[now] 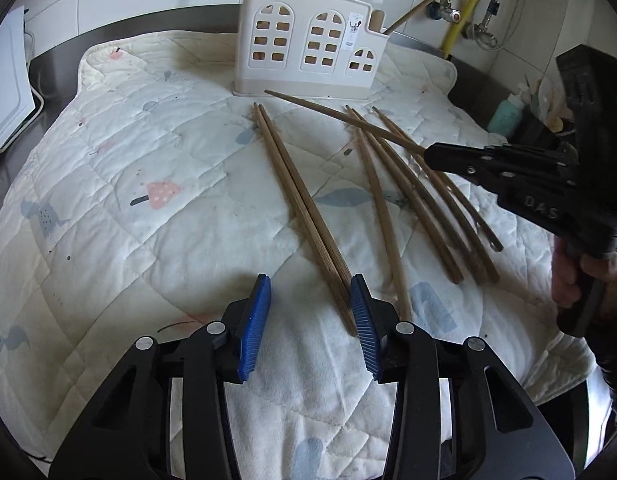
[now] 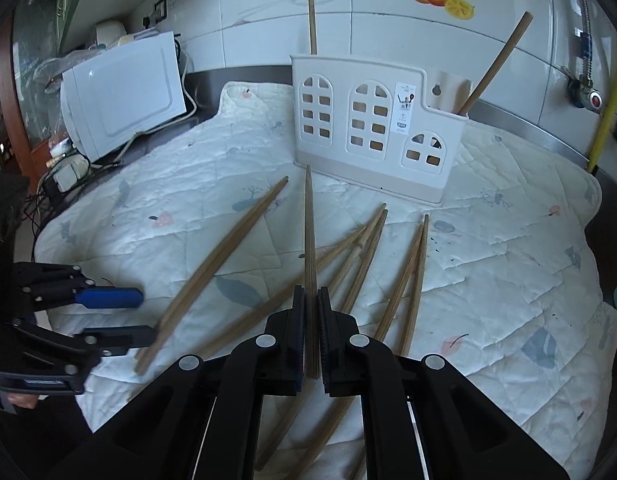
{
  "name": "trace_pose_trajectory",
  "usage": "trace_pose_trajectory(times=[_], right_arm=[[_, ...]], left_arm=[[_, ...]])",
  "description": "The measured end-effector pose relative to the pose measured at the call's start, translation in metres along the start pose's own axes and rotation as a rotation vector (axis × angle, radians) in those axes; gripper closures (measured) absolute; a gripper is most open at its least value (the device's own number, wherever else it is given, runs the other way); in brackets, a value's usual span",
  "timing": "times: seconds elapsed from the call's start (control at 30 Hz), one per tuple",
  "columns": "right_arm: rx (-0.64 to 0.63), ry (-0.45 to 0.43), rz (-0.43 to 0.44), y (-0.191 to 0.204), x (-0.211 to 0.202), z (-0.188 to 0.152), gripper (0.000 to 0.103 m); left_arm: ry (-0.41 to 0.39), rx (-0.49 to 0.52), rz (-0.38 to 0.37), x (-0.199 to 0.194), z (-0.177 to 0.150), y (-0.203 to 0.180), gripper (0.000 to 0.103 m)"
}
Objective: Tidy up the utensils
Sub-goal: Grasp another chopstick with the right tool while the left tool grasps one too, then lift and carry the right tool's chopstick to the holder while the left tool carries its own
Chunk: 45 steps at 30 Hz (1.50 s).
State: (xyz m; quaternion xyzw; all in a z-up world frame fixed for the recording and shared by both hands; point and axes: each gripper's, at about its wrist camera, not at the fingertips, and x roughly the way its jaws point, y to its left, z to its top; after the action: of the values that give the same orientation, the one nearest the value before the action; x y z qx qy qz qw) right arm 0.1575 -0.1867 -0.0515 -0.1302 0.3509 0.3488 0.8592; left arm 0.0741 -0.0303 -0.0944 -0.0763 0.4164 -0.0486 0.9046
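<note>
**Right tongs hold one chopstick; a pair waits at your left tongs**

Around your work lies a quilted mat (image 1: 148, 160) on a dark counter, with a white appliance (image 2: 120, 96) and a tangle of cables off to the left and a yellow pipe (image 1: 466, 4) on the tiled wall.

Your right gripper (image 2: 311, 300) is clamped on a single chopstick (image 2: 309, 232), held clear of the mat and pointing toward the white utensil holder (image 2: 372, 128). Nothing stands between its tip and the holder's base.

Your left gripper (image 1: 310, 300) stands partly open, nothing pinched; a pair of chopsticks (image 1: 292, 196) lies touching each other, its near end just beside the right-hand pad.

On the mat you have seven loose chopsticks: that pair, plus five fanned out under your right gripper.

The holder already has two chopsticks standing in it: one upright at the left end (image 2: 312, 24), one leaning in the low right compartment (image 2: 496, 64).
</note>
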Motion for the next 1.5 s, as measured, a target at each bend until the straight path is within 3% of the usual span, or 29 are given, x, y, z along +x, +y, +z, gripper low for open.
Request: trace_pose_trajectory(times=[0.2, 0.37, 0.6, 0.73, 1.0, 1.2, 1.5], right_arm=[[0.025, -0.030, 0.013, 0.005, -0.015, -0.002, 0.097], [0.064, -0.038, 0.001, 0.004, -0.022, -0.009, 0.097], [0.131, -0.078, 0.005, 0.003, -0.038, -0.020, 0.097], [0.164, -0.114, 0.002, 0.002, -0.051, -0.021, 0.097], [0.198, -0.176, -0.004, 0.001, -0.069, -0.022, 0.097], [0.220, -0.192, -0.002, 0.002, -0.070, -0.018, 0.097], [0.220, -0.221, -0.013, 0.003, -0.077, -0.011, 0.097]], left_arm=[[-0.008, 0.010, 0.071, -0.002, 0.000, -0.006, 0.062], [-0.008, -0.065, 0.110, -0.001, 0.001, -0.010, 0.062], [-0.018, -0.096, 0.217, 0.009, 0.007, -0.015, 0.078], [-0.044, -0.082, 0.229, 0.008, 0.005, -0.012, 0.086], [-0.093, -0.104, 0.050, 0.007, 0.003, 0.009, 0.087], [-0.100, 0.013, 0.125, 0.012, 0.002, -0.010, 0.088], [-0.031, -0.068, 0.037, 0.006, 0.014, 0.012, 0.096]])
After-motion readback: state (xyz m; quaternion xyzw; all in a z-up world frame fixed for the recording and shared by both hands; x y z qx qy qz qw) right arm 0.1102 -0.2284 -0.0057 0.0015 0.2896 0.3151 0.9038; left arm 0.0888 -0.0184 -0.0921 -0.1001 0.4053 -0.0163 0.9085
